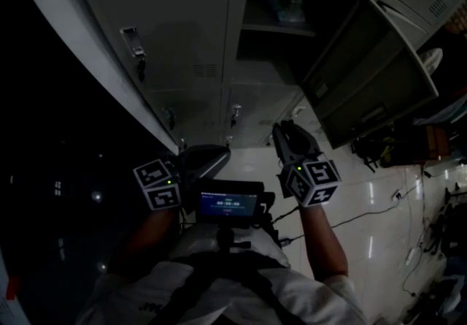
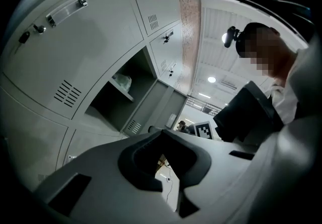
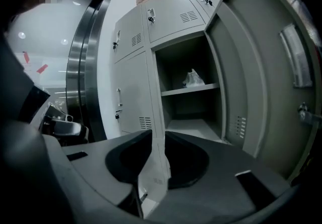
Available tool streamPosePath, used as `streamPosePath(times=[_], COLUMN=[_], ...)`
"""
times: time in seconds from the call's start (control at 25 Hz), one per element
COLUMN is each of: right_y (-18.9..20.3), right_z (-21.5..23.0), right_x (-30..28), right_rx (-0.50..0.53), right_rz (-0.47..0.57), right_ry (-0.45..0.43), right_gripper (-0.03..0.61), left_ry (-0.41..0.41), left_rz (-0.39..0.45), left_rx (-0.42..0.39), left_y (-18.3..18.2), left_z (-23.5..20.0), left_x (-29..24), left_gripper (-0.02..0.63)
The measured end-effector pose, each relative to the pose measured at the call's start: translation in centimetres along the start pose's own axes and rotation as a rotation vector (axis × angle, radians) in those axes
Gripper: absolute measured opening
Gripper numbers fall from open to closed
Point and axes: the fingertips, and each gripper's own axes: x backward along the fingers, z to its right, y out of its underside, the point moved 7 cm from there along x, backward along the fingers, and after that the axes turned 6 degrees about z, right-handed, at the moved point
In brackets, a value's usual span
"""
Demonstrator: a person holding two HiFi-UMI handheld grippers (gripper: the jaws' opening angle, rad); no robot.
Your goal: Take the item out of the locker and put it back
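Observation:
The item is a crumpled clear plastic bag (image 1: pixel 290 8) (image 3: pixel 193 78) (image 2: pixel 122 82) that lies on the upper shelf of the open grey locker (image 3: pixel 188 117). The locker door (image 1: pixel 379 75) (image 3: pixel 266 82) is swung wide to the right. My right gripper (image 1: pixel 292 137) (image 3: pixel 152 137) is held in front of and below the opening, well short of the bag. Its jaws stand a narrow slit apart with nothing between them. My left gripper (image 1: pixel 208 159) (image 2: pixel 162 135) hangs further left, in front of closed doors. Its tips meet and it is empty.
Closed locker doors with keys in their locks (image 1: pixel 139 64) surround the open compartment. A device with a lit screen (image 1: pixel 228 204) is mounted at the person's chest between the grippers. Cables (image 1: pixel 365 210) trail over the glossy floor at right. A steel column (image 3: pixel 90 67) stands left of the lockers.

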Motion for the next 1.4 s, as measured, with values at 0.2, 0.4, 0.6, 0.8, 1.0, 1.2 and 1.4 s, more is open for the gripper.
streamPosePath(times=[0.2,0.4,0.6,0.8,1.0,1.2,1.4], right_y=[-3.1,-6.3,-8.9,-11.2,-13.5,-15.8,-17.1], right_z=[3.2,5.4,6.5,7.1,7.8,8.4,9.2], right_x=[-1.9,-4.1,-6.7,-9.2,-11.8,-14.4,-16.8], right_rx=[0.046,0.104,0.163,0.204,0.242,0.268,0.294], right_rz=[0.041,0.083,0.136,0.172,0.197,0.214,0.21], right_ry=[0.038,0.054,0.073,0.101,0.131,0.16,0.198], right_gripper=[0.089,0.092,0.139,0.164,0.184,0.207,0.221], left_ry=[-0.02,-0.042,-0.043,-0.043,-0.047,-0.035,-0.043], left_rz=[0.044,0.073,0.084,0.093,0.114,0.117,0.112], left_rx=[-0.041,-0.116,-0.157,-0.187,-0.221,-0.236,-0.258], left_y=[-1.6,-3.3,-4.6,-5.9,-7.4,-8.7,-9.7], left_z=[-0.4,-0.5,-0.7,-0.8,-1.0,-1.2,-1.8], left_x=[-2.3,-4.5,-6.2,-7.8,-9.2,-10.1,-10.6], left_gripper=[0.003,0.003,0.003,0.003,0.003,0.003,0.003])
